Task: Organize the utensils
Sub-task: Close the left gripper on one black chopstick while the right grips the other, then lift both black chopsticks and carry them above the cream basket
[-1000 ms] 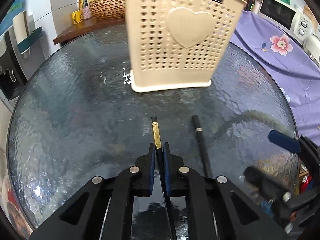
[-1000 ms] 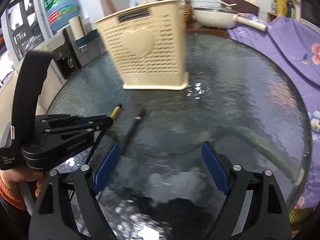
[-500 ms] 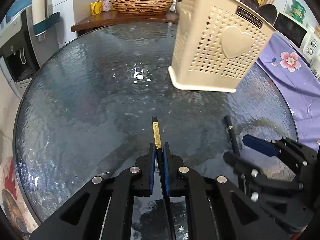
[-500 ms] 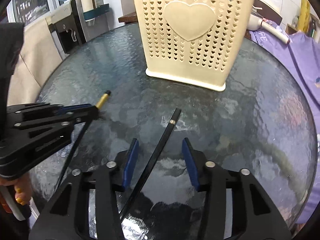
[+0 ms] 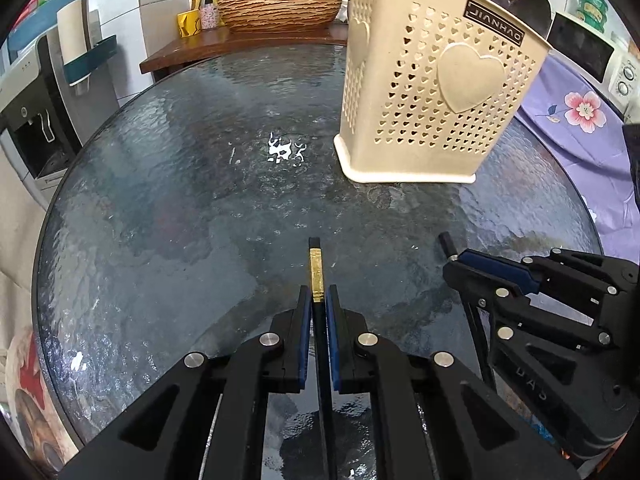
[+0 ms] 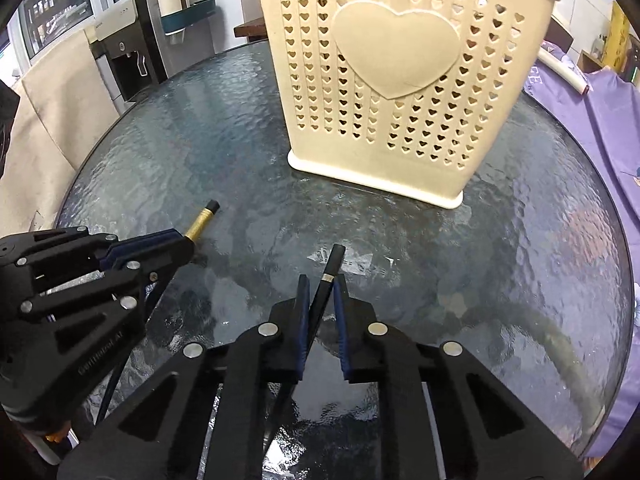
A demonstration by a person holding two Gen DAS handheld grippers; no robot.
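Note:
My left gripper [image 5: 318, 300] is shut on a black chopstick with a gold band [image 5: 315, 272]; it also shows in the right wrist view [image 6: 199, 226]. My right gripper [image 6: 320, 288] is nearly shut around a black chopstick with a silver ring [image 6: 329, 276], which lies slanted between the pads [image 6: 303, 312]; from the left wrist view the right gripper [image 5: 464, 266] is low on the right with that chopstick's end [image 5: 446, 240] sticking out. A cream perforated utensil basket with a heart [image 5: 432, 104] stands upright beyond both grippers, also in the right wrist view [image 6: 396, 80].
All of this is on a round textured glass table [image 5: 200, 200]. A purple floral cloth [image 5: 580, 112] lies at the right, a wooden shelf with a woven basket [image 5: 280, 8] behind, and a water dispenser [image 5: 28, 112] at the left.
My right gripper has closed in from wide open around the silver-ringed chopstick. My left gripper keeps its grip on the gold-banded chopstick while its view swings left of the basket.

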